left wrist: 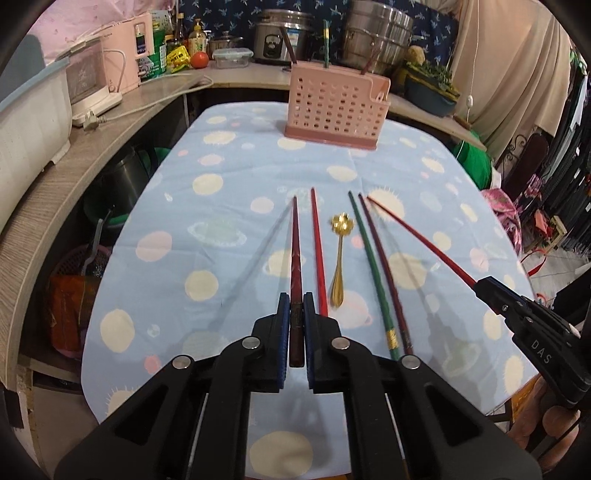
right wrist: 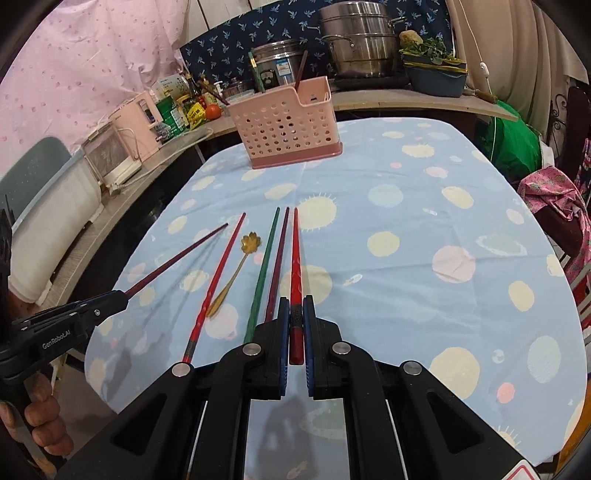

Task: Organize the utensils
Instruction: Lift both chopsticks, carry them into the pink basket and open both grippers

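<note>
1. The left gripper point(left wrist: 295, 306) has its jaws drawn narrow onto the thick end of a dark maroon chopstick point(left wrist: 295, 251), whose tip points away toward the far end of the table; the stick casts a shadow on the cloth to its left, apart from it
2. The right gripper point(right wrist: 295, 310) is clamped the same way on a bright red chopstick point(right wrist: 295, 266), gripped near its butt end, tip pointing away
3. A hand point(right wrist: 44, 424) shows at the lower left of the right wrist view, wrapped around the left gripper's handle
4. On the blue spotted tablecloth point(left wrist: 221, 206), just past the grippers, four utensils lie roughly side by side: a red chopstick point(left wrist: 318, 251), a gold spoon point(left wrist: 339, 258) with a flower-shaped bowl, a green chopstick point(left wrist: 369, 266) with a gold band, and a dark purple chopstick point(left wrist: 384, 273) just beside the green one
5. Farther off, near the table's far edge, stands a pink perforated utensil holder point(left wrist: 336, 110) with a few sticks upright in it
6. Behind it a counter point(left wrist: 243, 75) carries a rice cooker point(left wrist: 280, 37), a steel stockpot point(left wrist: 380, 33), bottles and a tomato point(left wrist: 200, 59)
</note>
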The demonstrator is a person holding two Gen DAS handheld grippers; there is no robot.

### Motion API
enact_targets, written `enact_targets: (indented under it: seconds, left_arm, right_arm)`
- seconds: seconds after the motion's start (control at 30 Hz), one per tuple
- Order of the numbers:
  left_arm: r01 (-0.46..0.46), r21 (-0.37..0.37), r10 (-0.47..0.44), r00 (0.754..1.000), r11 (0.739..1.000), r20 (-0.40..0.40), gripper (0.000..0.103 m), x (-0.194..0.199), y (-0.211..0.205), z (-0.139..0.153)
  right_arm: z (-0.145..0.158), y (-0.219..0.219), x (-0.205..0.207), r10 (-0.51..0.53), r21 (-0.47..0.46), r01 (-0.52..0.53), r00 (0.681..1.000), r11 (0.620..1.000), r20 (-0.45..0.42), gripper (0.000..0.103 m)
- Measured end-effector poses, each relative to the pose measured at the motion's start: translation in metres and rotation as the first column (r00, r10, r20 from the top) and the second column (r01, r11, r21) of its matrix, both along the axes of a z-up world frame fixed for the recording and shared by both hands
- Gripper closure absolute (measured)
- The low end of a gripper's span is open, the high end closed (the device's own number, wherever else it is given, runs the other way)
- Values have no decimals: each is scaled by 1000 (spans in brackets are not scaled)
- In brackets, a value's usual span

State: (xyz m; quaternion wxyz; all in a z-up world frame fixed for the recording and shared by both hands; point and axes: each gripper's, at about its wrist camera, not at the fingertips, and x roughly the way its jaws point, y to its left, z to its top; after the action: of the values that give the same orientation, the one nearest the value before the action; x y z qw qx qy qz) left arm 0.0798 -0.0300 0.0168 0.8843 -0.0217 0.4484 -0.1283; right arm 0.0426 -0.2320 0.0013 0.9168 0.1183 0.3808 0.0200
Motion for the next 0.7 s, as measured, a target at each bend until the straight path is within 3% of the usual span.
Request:
enact_targets:
  seconds: [0.43, 0.7]
  left_arm:
    - [-41, -34, 46, 989, 999, 142, 96, 42, 4, 68]
    - [-66, -37, 73, 972, 997, 222, 96, 81, 1, 100]
  right_arm:
    - [76, -38, 24, -69, 43, 62, 981, 997, 180, 96]
    - [101, -48, 56, -80, 51, 70, 968, 996, 238, 96]
